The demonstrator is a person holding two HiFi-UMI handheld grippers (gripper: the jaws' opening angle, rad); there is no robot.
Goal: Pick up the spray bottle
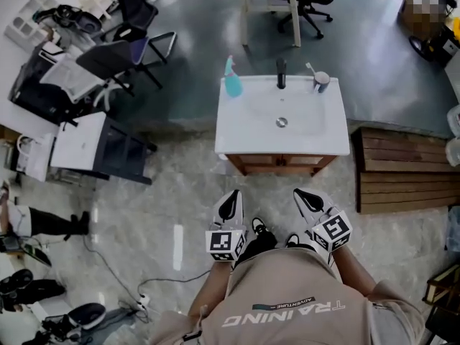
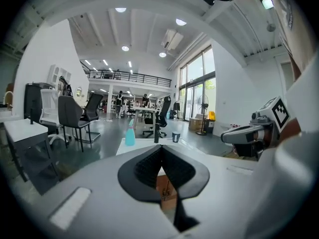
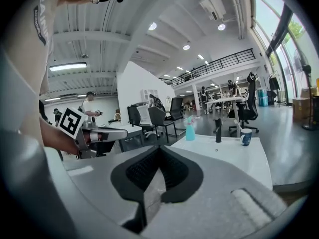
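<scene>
The teal spray bottle (image 1: 231, 78) stands upright on the back left corner of a white sink top (image 1: 244, 131). It also shows ahead in the left gripper view as the spray bottle (image 2: 130, 135), and in the right gripper view as the spray bottle (image 3: 190, 129). My left gripper (image 1: 231, 201) and right gripper (image 1: 306, 197) are held side by side close to my body, well short of the sink's front edge and pointing toward it. Both are shut with nothing between the jaws. The left gripper (image 2: 160, 149) and right gripper (image 3: 159, 148) show their pads meeting at the tips.
A black faucet (image 1: 281, 72) and a cup with a toothbrush (image 1: 320, 82) stand at the back of the sink top, right of the bottle. Wooden pallets (image 1: 404, 169) lie to the right, a white side table (image 1: 86, 142) and office chairs (image 1: 118, 52) to the left.
</scene>
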